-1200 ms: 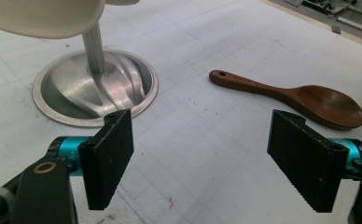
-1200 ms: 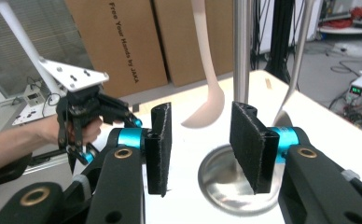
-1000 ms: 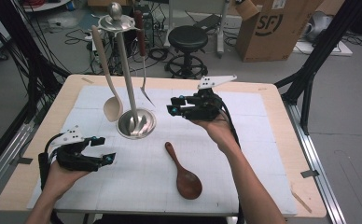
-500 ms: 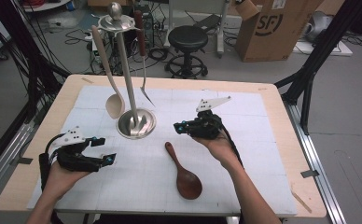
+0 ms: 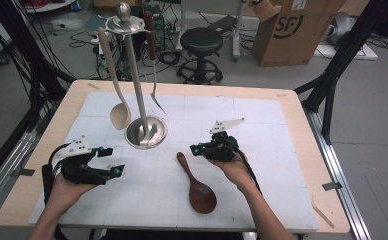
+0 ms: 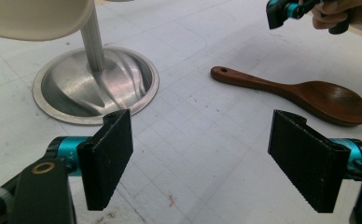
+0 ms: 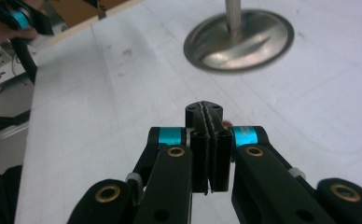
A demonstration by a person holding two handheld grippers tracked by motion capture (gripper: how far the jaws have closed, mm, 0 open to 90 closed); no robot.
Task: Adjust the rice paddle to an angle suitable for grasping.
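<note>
A dark wooden spoon (image 5: 197,187) (image 6: 300,93) lies flat on the white mat, bowl toward the near edge. My right gripper (image 5: 194,149) (image 7: 205,112) hovers low just right of the spoon's handle end, jaws shut with nothing between them. A speck of brown shows behind its pads. My left gripper (image 5: 113,161) (image 6: 212,163) rests at the near left, open and empty, facing the spoon. A steel utensil stand (image 5: 146,132) (image 6: 95,86) (image 7: 239,39) holds a hanging beige spoon (image 5: 119,115) (image 6: 34,18) and a metal fork (image 5: 154,95).
The white mat (image 5: 262,125) covers most of the wooden table (image 5: 302,120). Behind the table stand a black stool (image 5: 201,42) and a cardboard box (image 5: 297,30). Black frame posts (image 5: 332,70) flank the table.
My right hand has come down and toward the near side, from above the mat's middle to just beside the spoon's handle end. The left hand, stand and spoon have stayed put.
</note>
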